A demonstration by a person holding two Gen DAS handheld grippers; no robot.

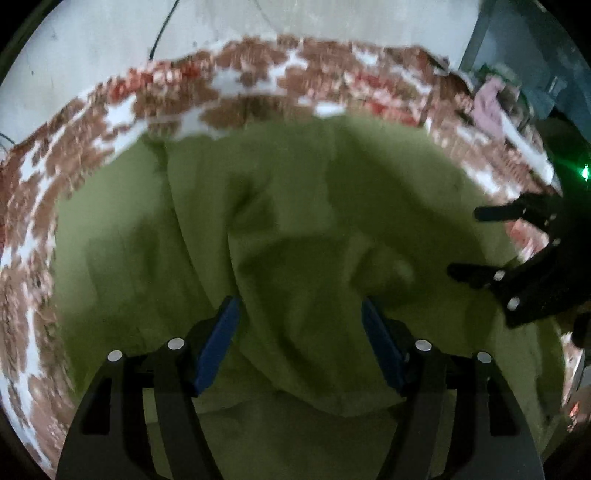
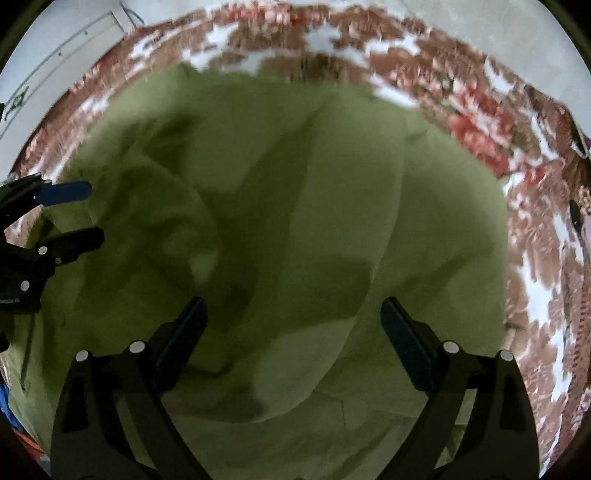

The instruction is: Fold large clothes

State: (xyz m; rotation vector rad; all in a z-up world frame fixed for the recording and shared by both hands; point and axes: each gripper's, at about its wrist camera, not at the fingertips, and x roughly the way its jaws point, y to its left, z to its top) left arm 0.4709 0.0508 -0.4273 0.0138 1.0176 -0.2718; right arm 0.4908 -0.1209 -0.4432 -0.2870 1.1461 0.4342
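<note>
A large green garment lies rumpled over a bedspread patterned in brown, red and white, and it fills most of both wrist views. Long folds and ridges run across the cloth from near to far, with darker hollows between them, so the surface is far from flat.

The left gripper hangs over the near part of the garment with its jaws standing wide apart. A raised ridge of green cloth runs up between its blue pads, but the pads do not press on it. In the right wrist view the same gripper shows at the left edge, and there too its two fingers are spread.

The right gripper is likewise spread open above the cloth, a soft mound of fabric lying between and beyond its fingers, nothing pinched. From the left wrist view it appears at the right edge, black fingers apart, over the garment's right border where the bedspread begins.

Beyond the far edge of the bedspread is a pale wall with a thin dark cable hanging down it. At the far right of the left view sit a pinkish bundle of cloth and a dark frame, too blurred to name, and a small green light glows at the right edge
</note>
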